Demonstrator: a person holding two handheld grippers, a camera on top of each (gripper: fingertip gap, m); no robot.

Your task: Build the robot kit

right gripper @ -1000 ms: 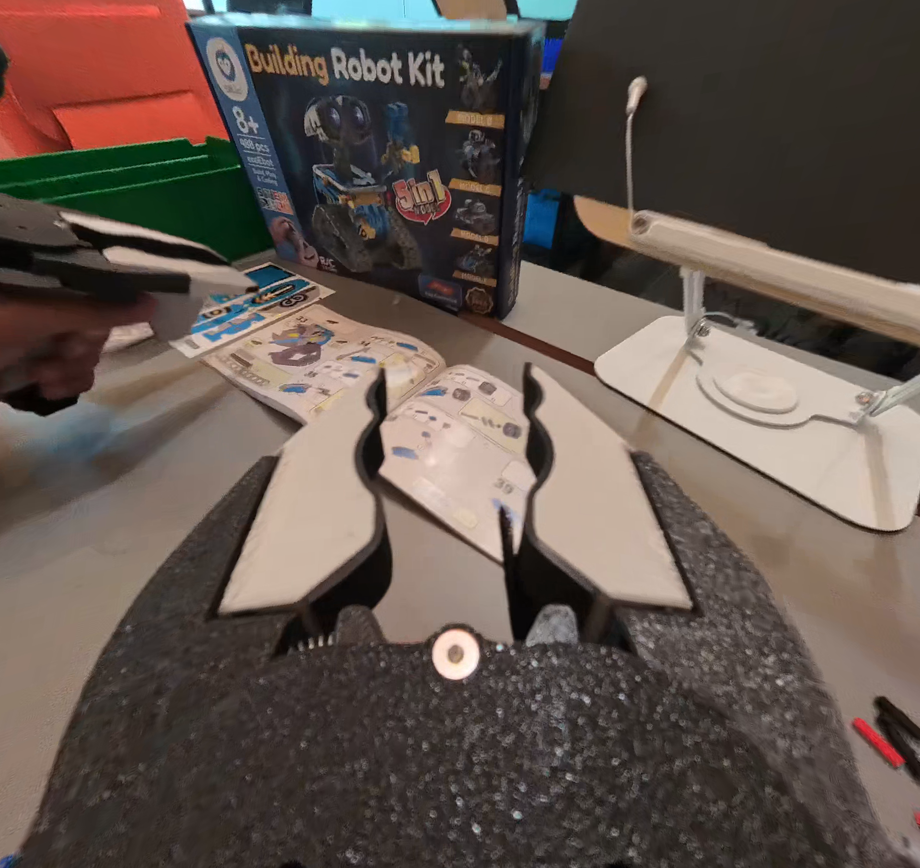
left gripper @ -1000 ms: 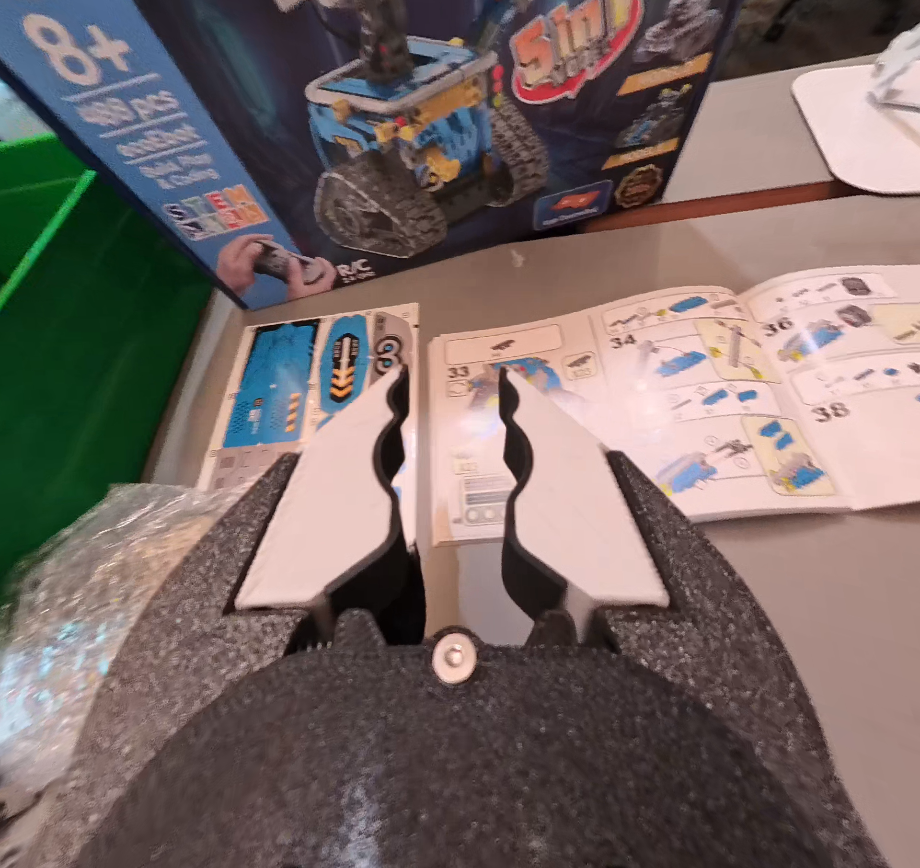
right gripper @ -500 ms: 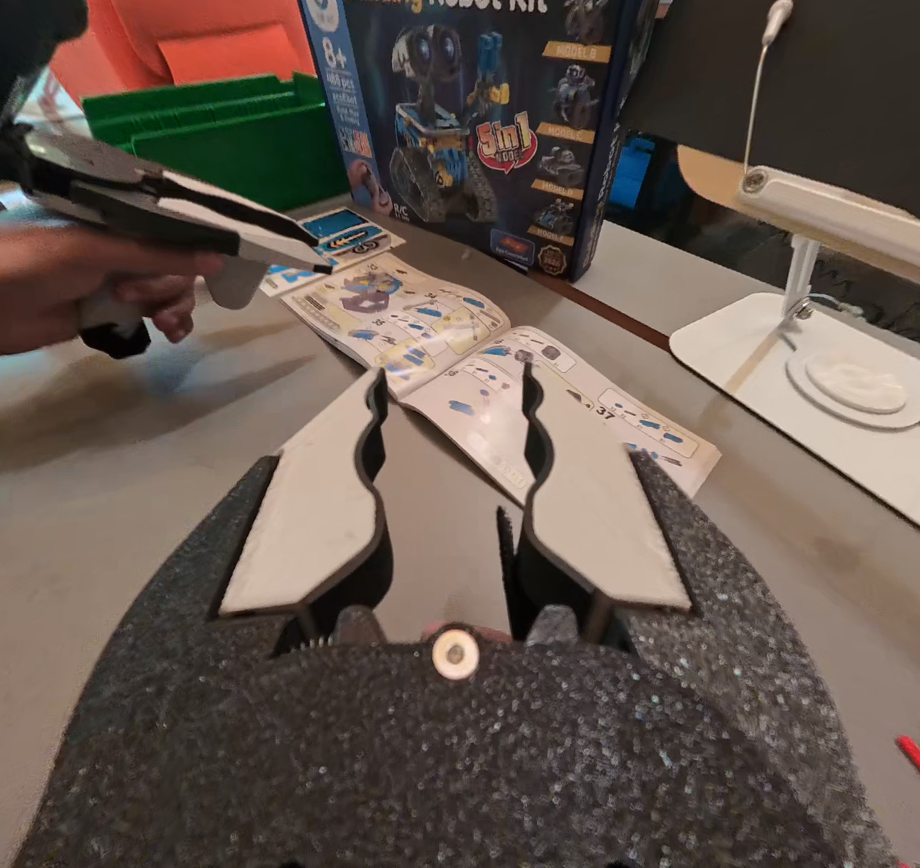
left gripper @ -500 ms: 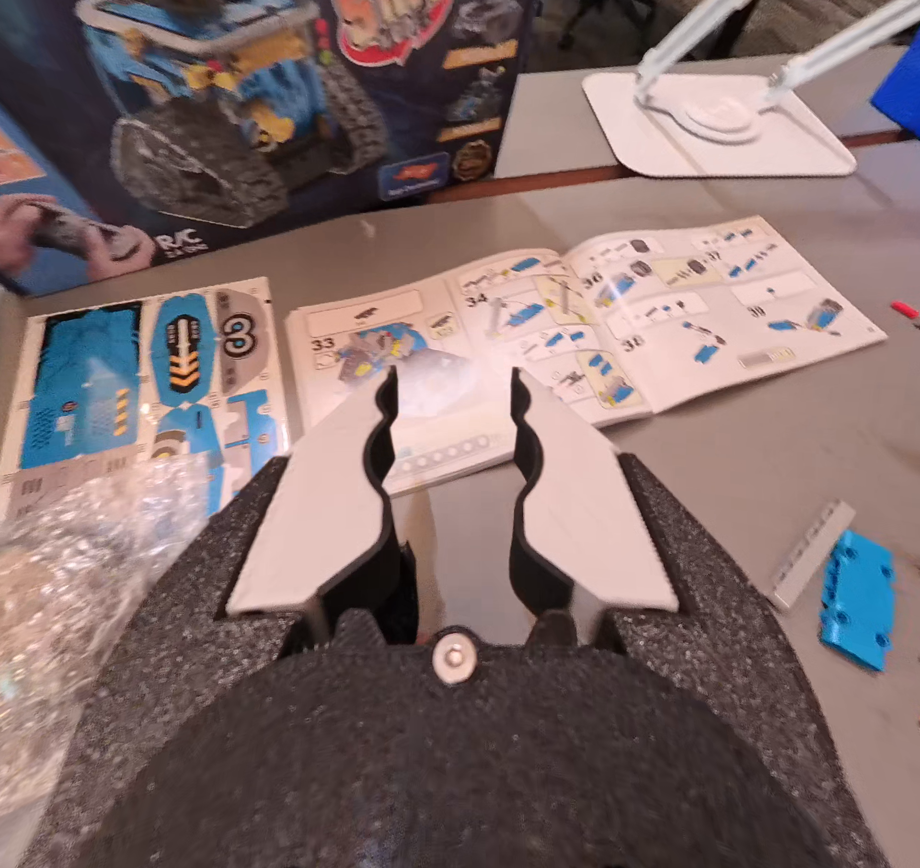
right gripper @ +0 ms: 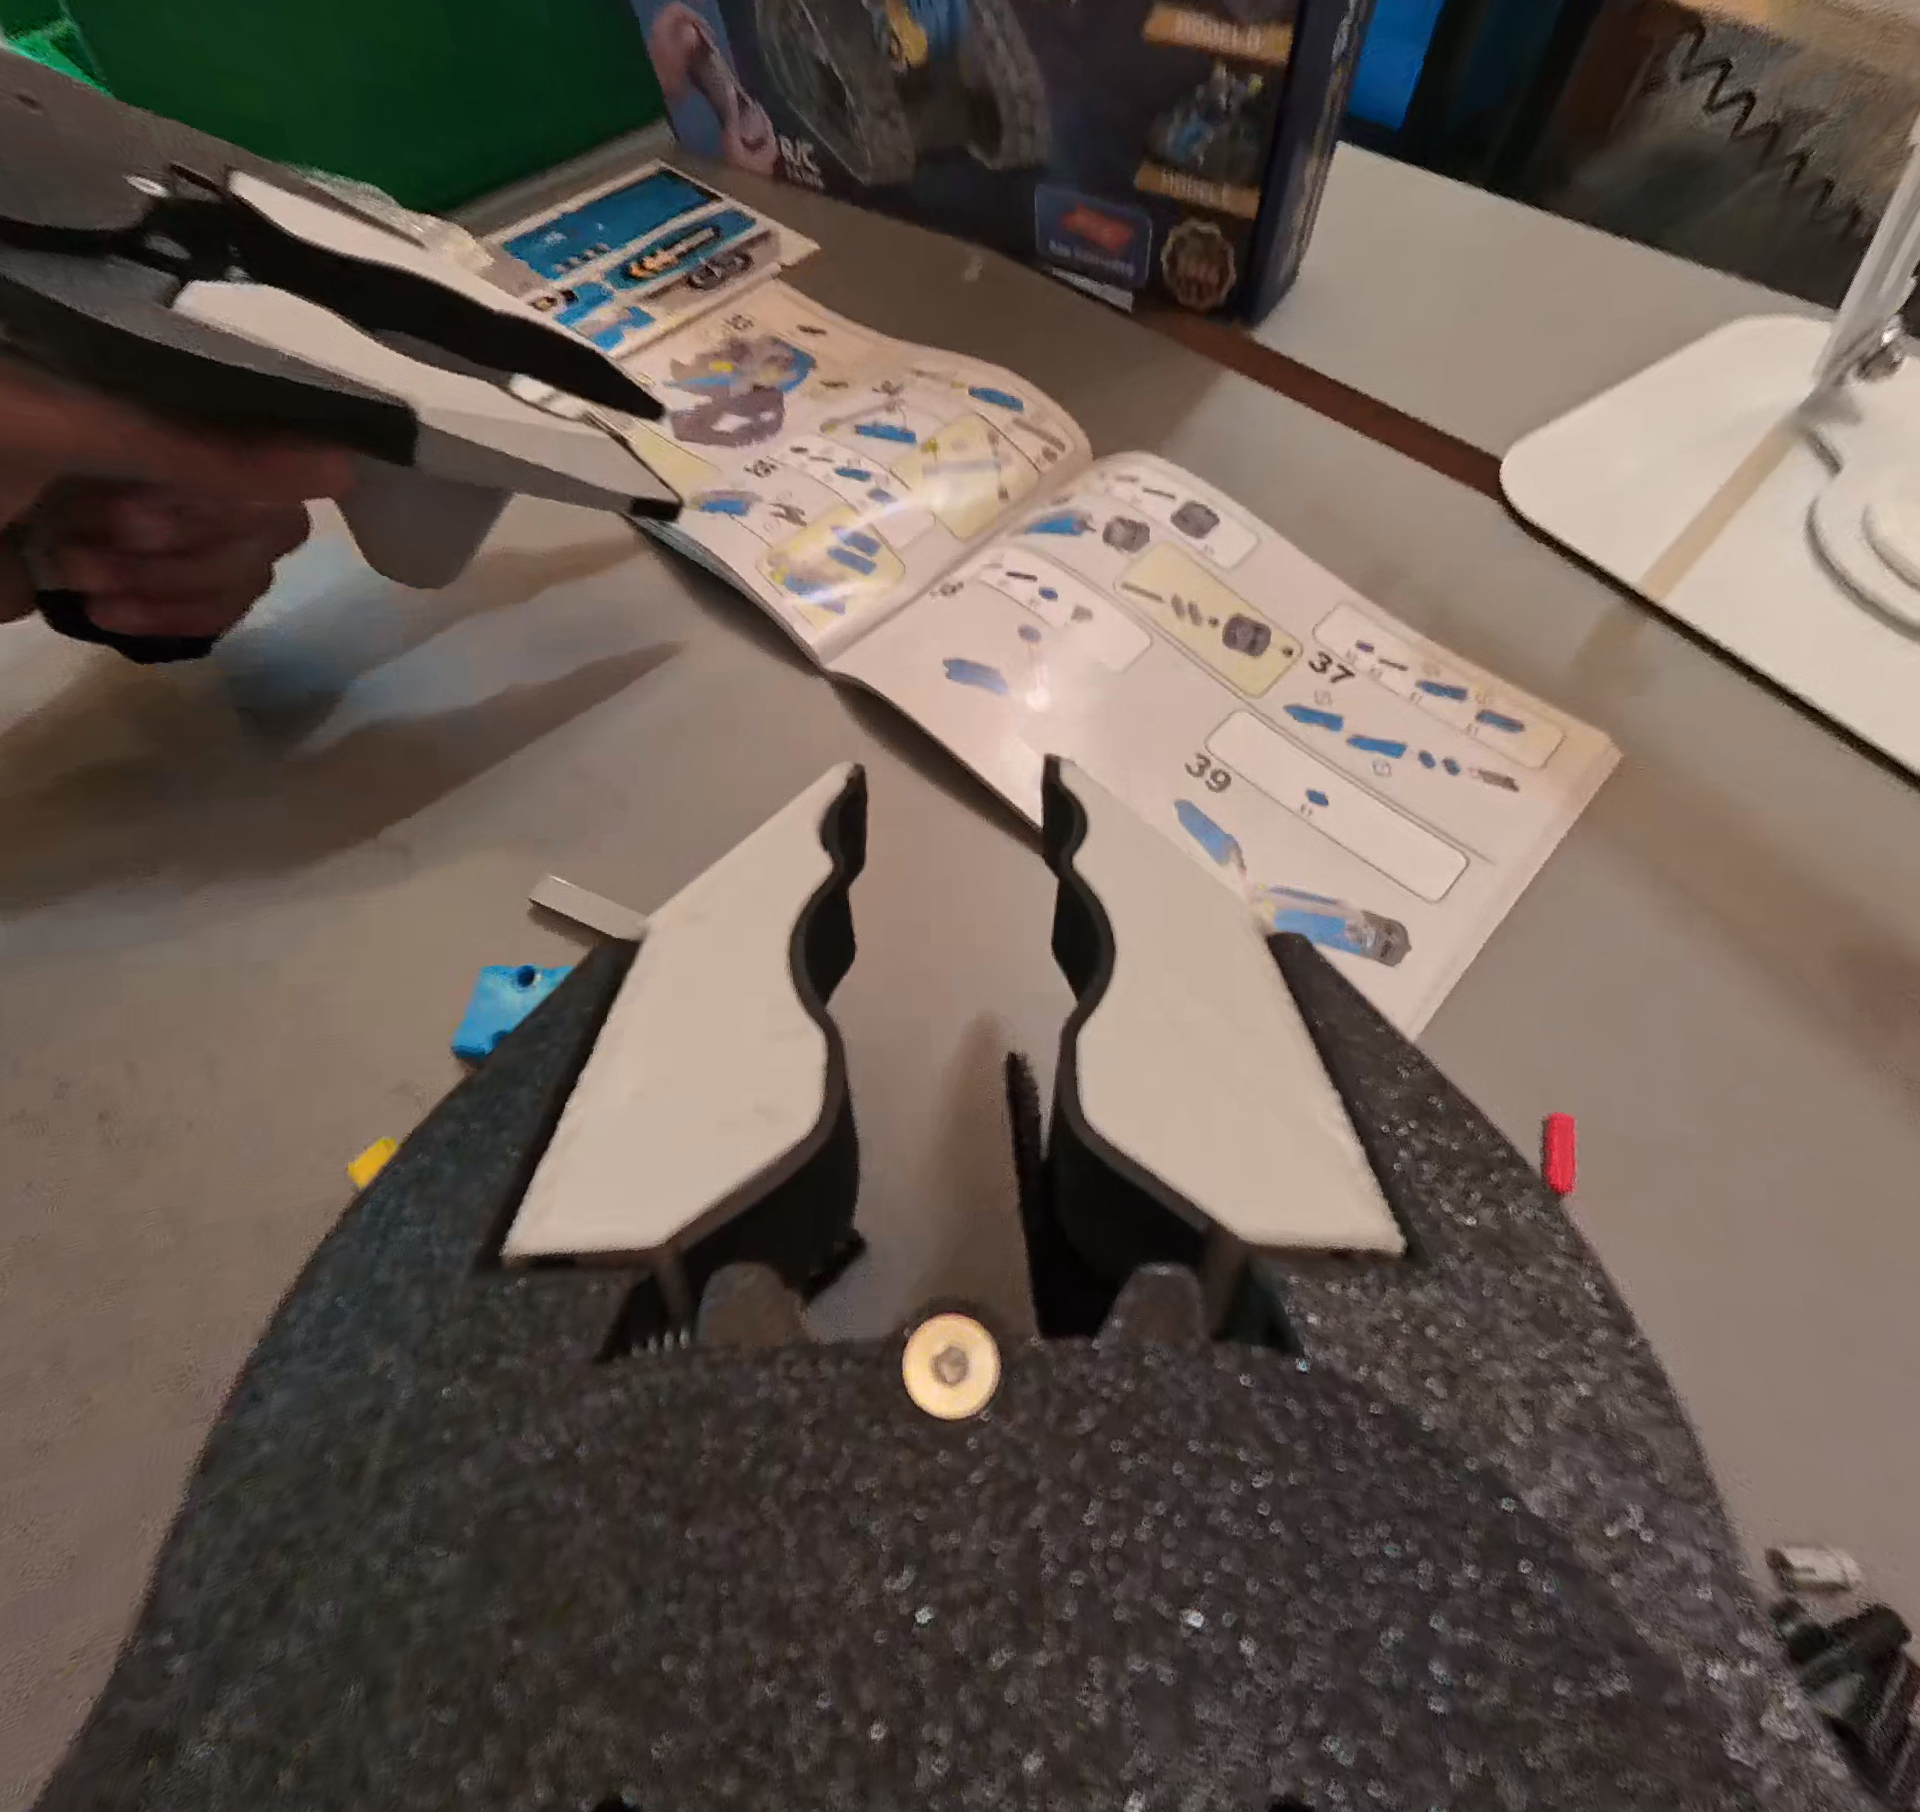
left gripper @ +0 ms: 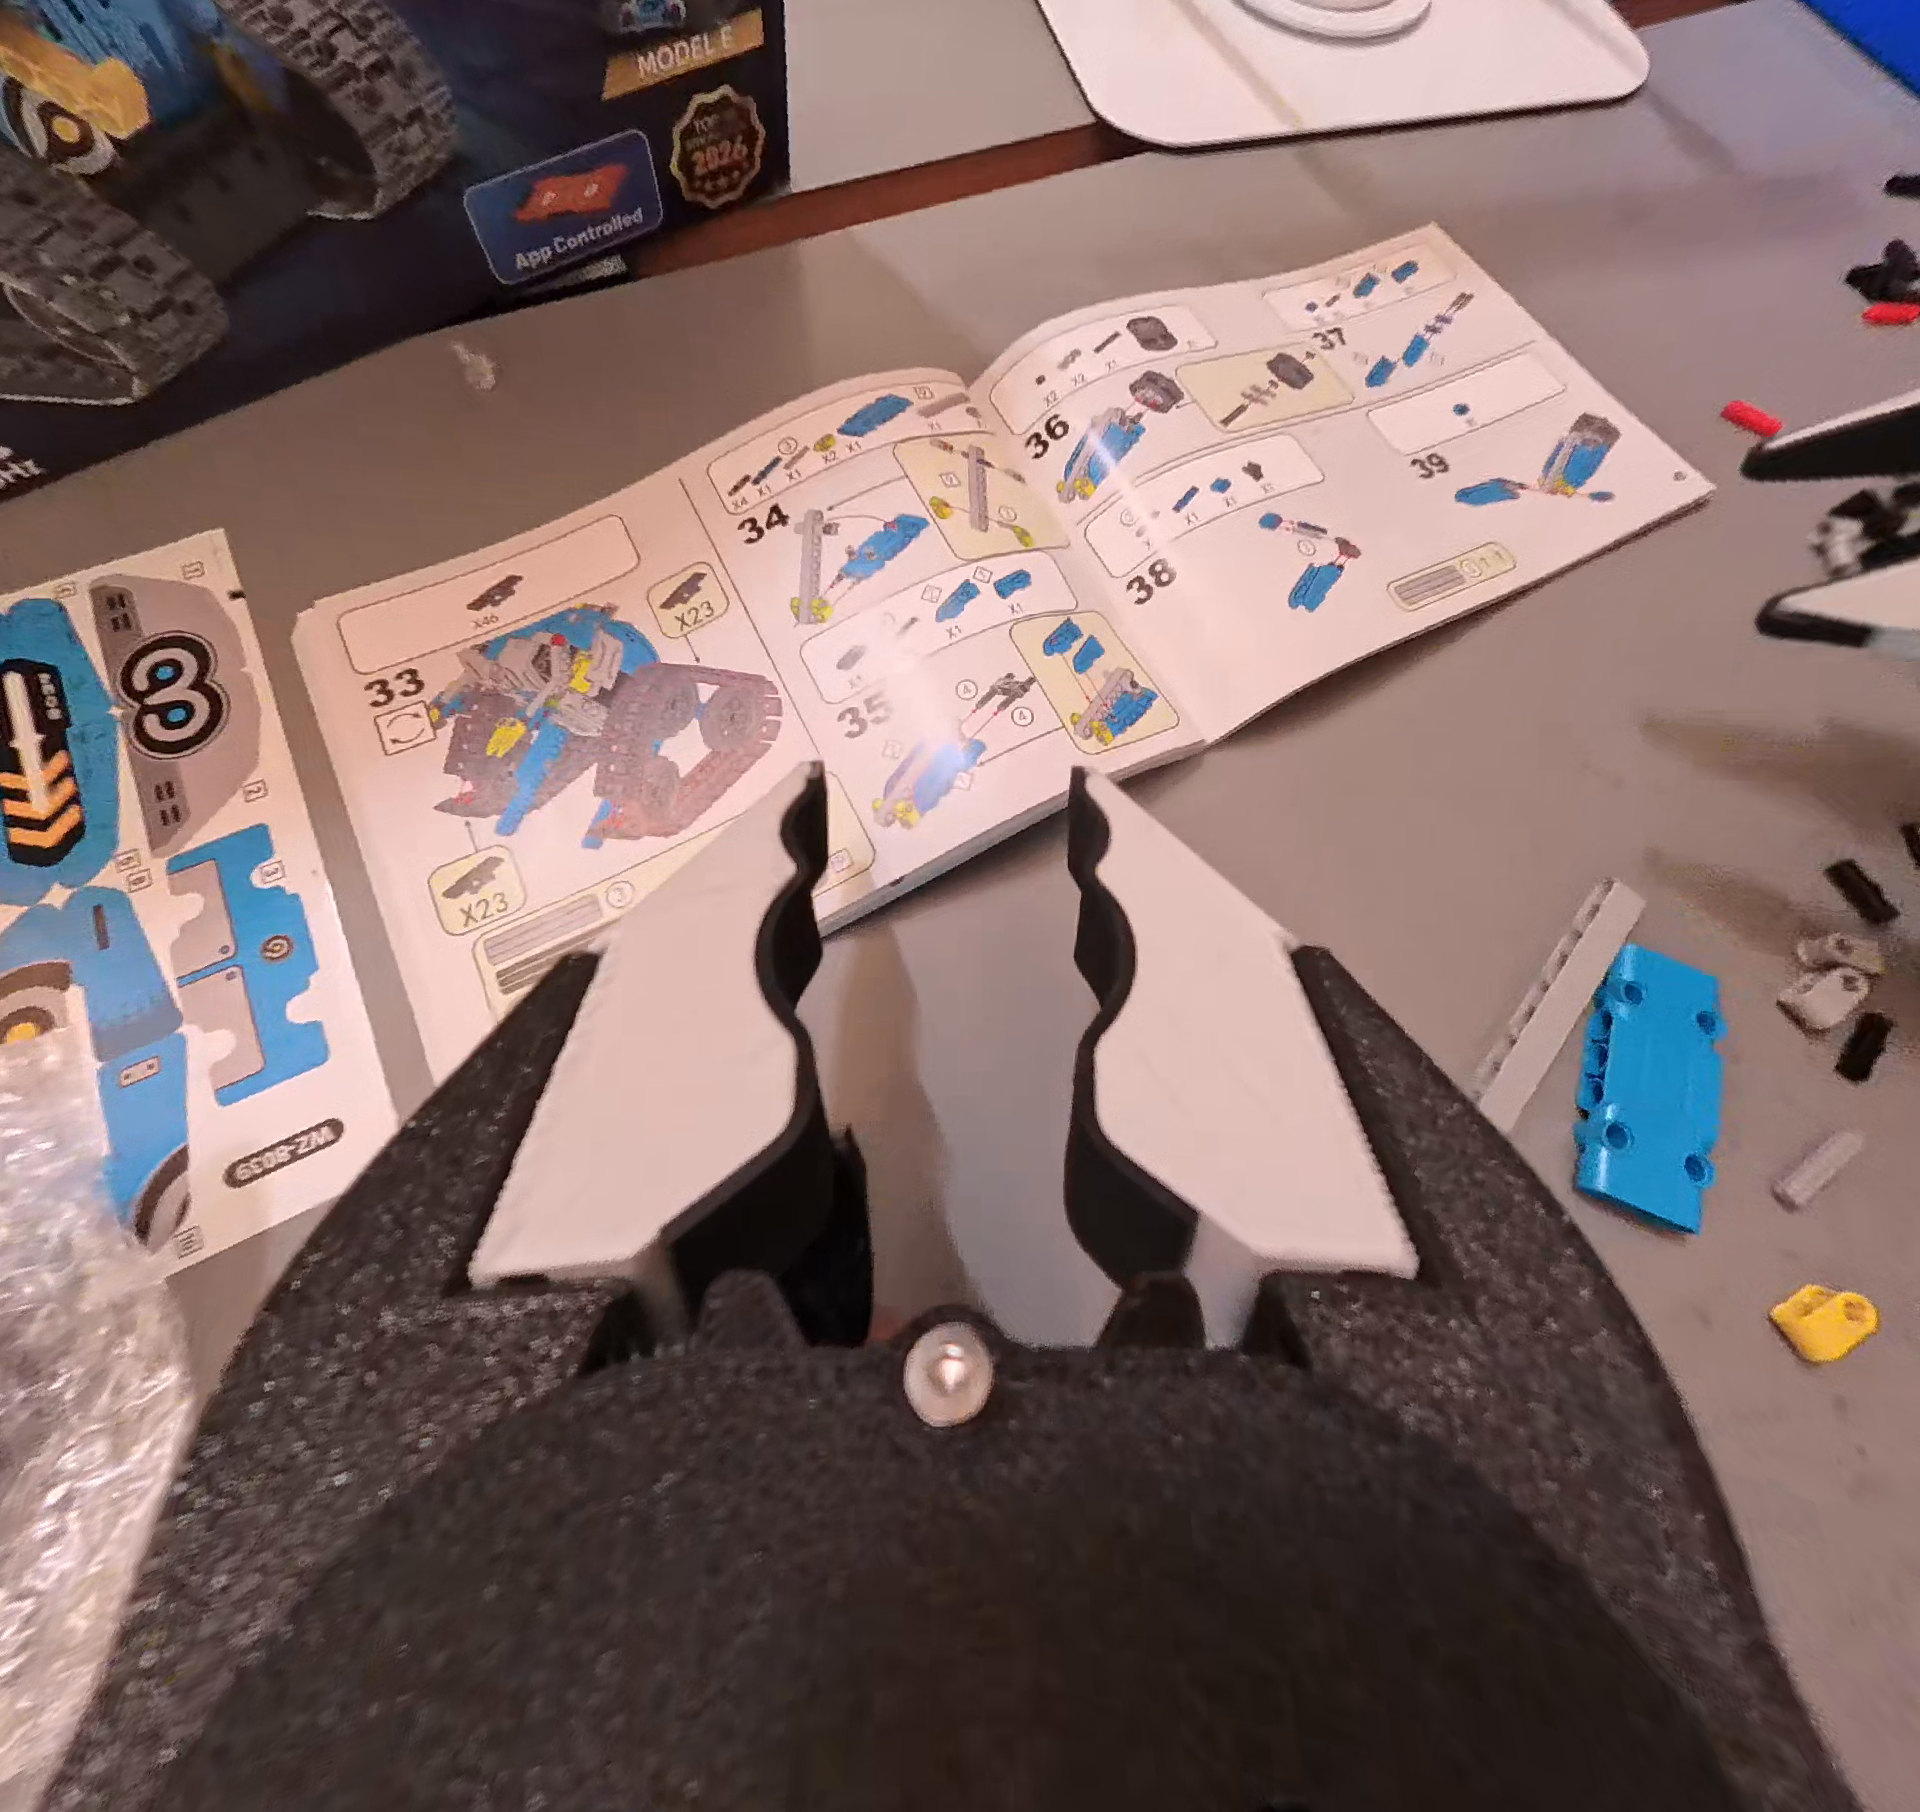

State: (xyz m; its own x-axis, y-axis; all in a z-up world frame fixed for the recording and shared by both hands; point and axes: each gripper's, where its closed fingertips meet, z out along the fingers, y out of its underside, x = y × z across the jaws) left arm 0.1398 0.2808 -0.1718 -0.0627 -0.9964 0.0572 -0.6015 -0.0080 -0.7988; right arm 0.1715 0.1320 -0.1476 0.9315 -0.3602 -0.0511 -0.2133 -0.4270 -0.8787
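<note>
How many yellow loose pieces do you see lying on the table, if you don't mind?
1: a small yellow piece right of the left gripper, below the blue piece. More may be hidden behind the grippers.

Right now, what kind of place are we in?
Probably a hobby or lab workbench set up for a brick-built toy kit: a grey tabletop holds an open paper instruction booklet, a dark blue robot kit box, and loose plastic pieces such as a blue perforated brick.
</note>
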